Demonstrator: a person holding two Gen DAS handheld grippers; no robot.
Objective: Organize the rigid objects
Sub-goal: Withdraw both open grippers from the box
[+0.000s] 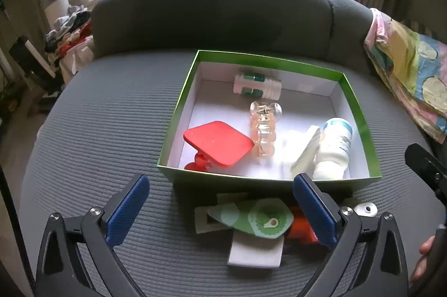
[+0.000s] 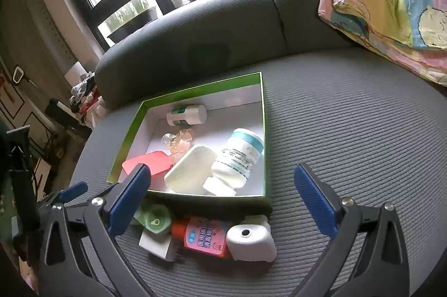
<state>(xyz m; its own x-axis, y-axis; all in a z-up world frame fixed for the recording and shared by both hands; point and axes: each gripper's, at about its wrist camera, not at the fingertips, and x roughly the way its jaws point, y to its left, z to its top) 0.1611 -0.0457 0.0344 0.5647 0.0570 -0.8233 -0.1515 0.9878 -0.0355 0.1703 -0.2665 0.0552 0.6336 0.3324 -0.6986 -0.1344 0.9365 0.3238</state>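
Both my tongs hang over the grey sofa seat (image 1: 97, 129), tilted down at the green box (image 1: 360, 112). My left gripper (image 1: 220, 210) is released, jaws spread wide, nothing pinched. My right gripper (image 2: 222, 202) is released too, jaws at full spread and empty.

Inside the box I see a white pill bottle with green labels (image 1: 257, 84) lying near the far wall, a clear peach hair claw (image 1: 262, 129) in the middle, a red flat-topped piece (image 1: 218, 143) near the front left, a white lidded case (image 2: 190, 168) and a white bottle with a teal band (image 2: 237, 157) lying on its side at the right.

Out on the cushion, just in front of the box, sit a green tape dispenser (image 1: 257, 218), an orange-and-pink item (image 2: 204, 238) and a white rounded block with a hole (image 2: 248, 241), bunched together and touching.
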